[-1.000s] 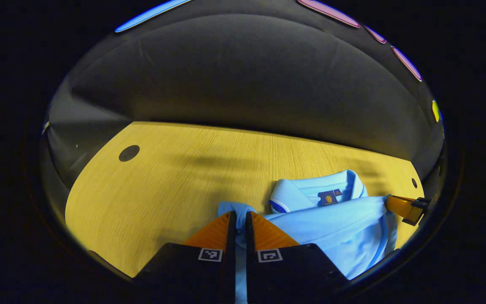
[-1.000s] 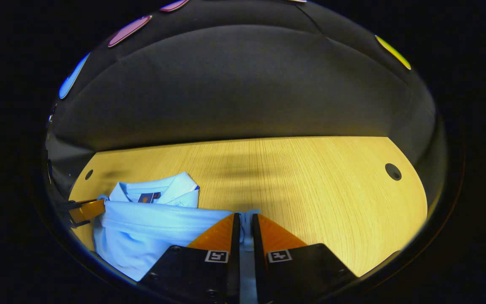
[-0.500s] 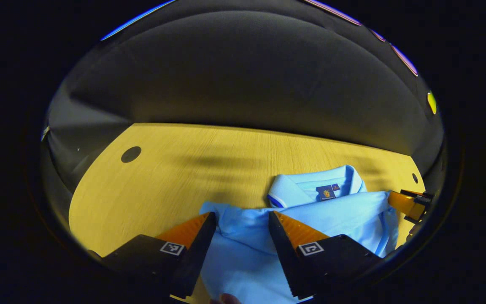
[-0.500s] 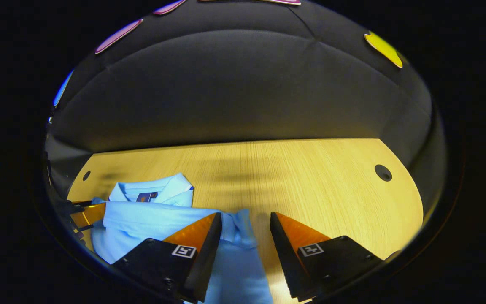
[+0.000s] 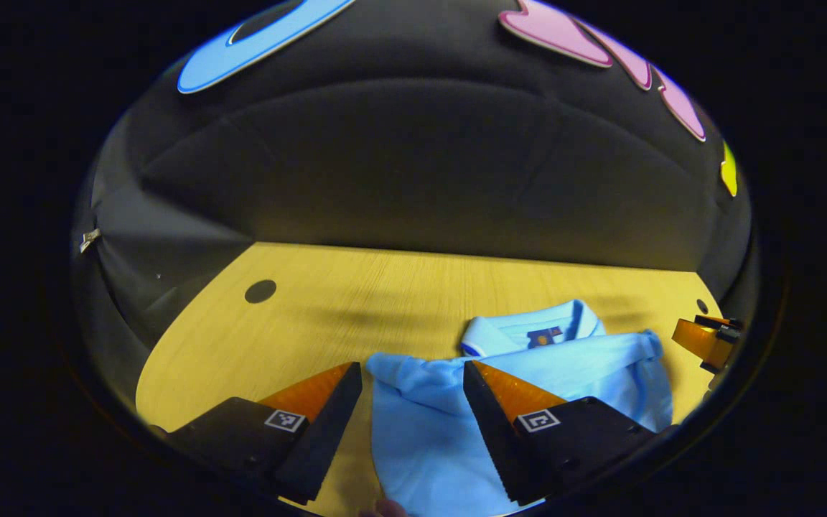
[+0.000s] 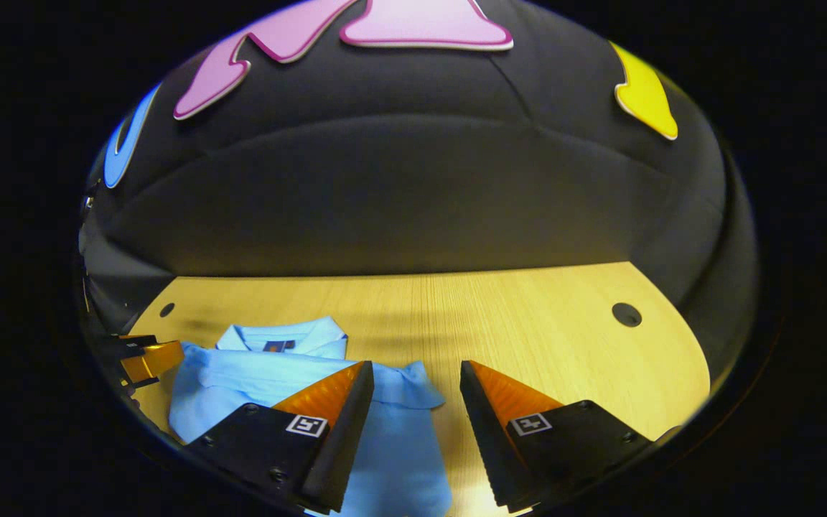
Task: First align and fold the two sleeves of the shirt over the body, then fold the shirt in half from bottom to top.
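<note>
The left claw [image 5: 412,391] stands with its fingers spread apart, gripping nothing, above the near left corner of the light blue shirt [image 5: 521,373]. The shirt lies folded on the wooden table [image 5: 327,316], its hem brought up just short of the collar [image 5: 521,332], so the bottom-to-top fold looks laid down. The right claw [image 6: 412,391] is likewise parted and empty over the shirt's right corner, presumably released so the cloth settles flat.
</note>
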{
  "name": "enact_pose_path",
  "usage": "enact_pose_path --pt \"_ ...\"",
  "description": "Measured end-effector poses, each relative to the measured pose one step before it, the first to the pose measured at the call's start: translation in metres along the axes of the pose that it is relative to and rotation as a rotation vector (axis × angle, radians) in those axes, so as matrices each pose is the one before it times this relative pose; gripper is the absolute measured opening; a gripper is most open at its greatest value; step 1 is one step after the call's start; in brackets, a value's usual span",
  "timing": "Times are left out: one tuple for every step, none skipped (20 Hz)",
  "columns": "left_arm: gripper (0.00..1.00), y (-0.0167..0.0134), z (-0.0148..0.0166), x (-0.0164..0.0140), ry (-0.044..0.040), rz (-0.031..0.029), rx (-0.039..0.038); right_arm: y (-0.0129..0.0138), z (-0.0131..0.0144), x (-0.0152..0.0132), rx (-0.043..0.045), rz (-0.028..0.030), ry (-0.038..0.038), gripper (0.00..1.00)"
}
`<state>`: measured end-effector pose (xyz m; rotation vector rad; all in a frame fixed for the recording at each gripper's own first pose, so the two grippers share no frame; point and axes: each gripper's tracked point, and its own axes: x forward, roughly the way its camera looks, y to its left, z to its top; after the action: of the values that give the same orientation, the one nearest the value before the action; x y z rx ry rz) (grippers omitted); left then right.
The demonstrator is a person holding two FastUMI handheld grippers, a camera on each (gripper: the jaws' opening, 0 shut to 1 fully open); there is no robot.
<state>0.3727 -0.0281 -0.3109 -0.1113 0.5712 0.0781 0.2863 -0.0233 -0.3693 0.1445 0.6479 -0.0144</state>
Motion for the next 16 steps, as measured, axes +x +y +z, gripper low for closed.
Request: enact_pose_path --pt "0.92 -0.00319 0.00589 -0.01508 -0.0239 -0.01208 0.00097 0.00255 0.00821 -0.01369 -0.00035 0.00722 -0.03012 0.77" --pt "0.92 -0.00062 0.00558 -0.0138 -0.02581 -0.00911 0.00688 0.0017 0.00663 -0.01335 -0.00338 0.00378 -0.02637 0.77" --pt "0.92 -0.00223 0.00653 -0.01567 -0.02603 -0.00797 0.01088 0.00243 0.00553 -0.01363 -0.0032 0.00465 -0.02017 0.77" --pt "0.92 -0.00159 0.00723 -0.01512 -0.02701 -0.0044 0.01205 0.00478 0.00562 -0.01379 -0.00138 0.00968 -0.0177 0.81" --pt "0.92 -0.0023 0.00771 -0.01621 -0.02699 -0.00666 0.01213 0.00432 0.00571 -0.0143 -0.00151 0.00681 -0.01947 0.85" --pt "0.92 -0.00159 0.00583 -0.01671 -0.02128 -0.0057 0.00873 0.00348 0.00557 -0.01471 -0.00625 0.00422 -0.01673 0.93" --pt "0.92 -0.00344 0.00671 -0.01744 -0.02138 -0.00827 0.00262 0.00376 0.00569 -0.01438 -0.00108 0.00683 -0.01907 0.94" --pt "0.92 -0.00519 0.00659 -0.01739 -0.02254 -0.01374 -0.00272 0.00534 0.0082 -0.01575 0.00091 0.00795 -0.01648 0.94" --pt "0.92 -0.00363 0.00707 -0.01953 -0.01959 -0.00879 -0.00329 0.00385 0.00849 -0.01501 0.00016 0.00705 -0.01606 0.95" --pt "0.92 -0.00375 0.00714 -0.01992 -0.02193 -0.01085 -0.0052 0.0025 0.00801 -0.01975 -0.00311 0.0047 -0.01552 0.98" --pt "0.92 -0.00442 0.00675 -0.01937 -0.01868 -0.00903 -0.00133 0.00214 0.00756 -0.01653 -0.00388 0.00674 -0.01519 0.98" --pt "0.92 -0.00202 0.00572 -0.0205 -0.01832 -0.00667 0.00304 0.00362 0.00808 -0.0152 0.00057 0.00349 -0.02122 0.98" --pt "0.92 -0.00209 0.00671 -0.01868 -0.02006 -0.00157 0.00882 0.00226 0.00997 -0.01495 0.003 0.00371 -0.0222 0.97" --pt "0.92 -0.00097 0.00632 -0.01716 -0.01849 0.00167 0.01232 0.00222 0.01112 -0.01507 -0.00111 -0.00097 -0.02538 0.98" --pt "0.92 -0.00089 0.00707 -0.01954 -0.01873 0.00365 0.00735 0.00087 0.01164 -0.01407 -0.00663 -0.00116 -0.02497 0.98" --pt "0.91 -0.00171 0.00729 -0.0171 -0.01599 0.00132 -0.00364 0.00232 0.00997 -0.01529 -0.00607 0.00204 -0.02093 0.97"
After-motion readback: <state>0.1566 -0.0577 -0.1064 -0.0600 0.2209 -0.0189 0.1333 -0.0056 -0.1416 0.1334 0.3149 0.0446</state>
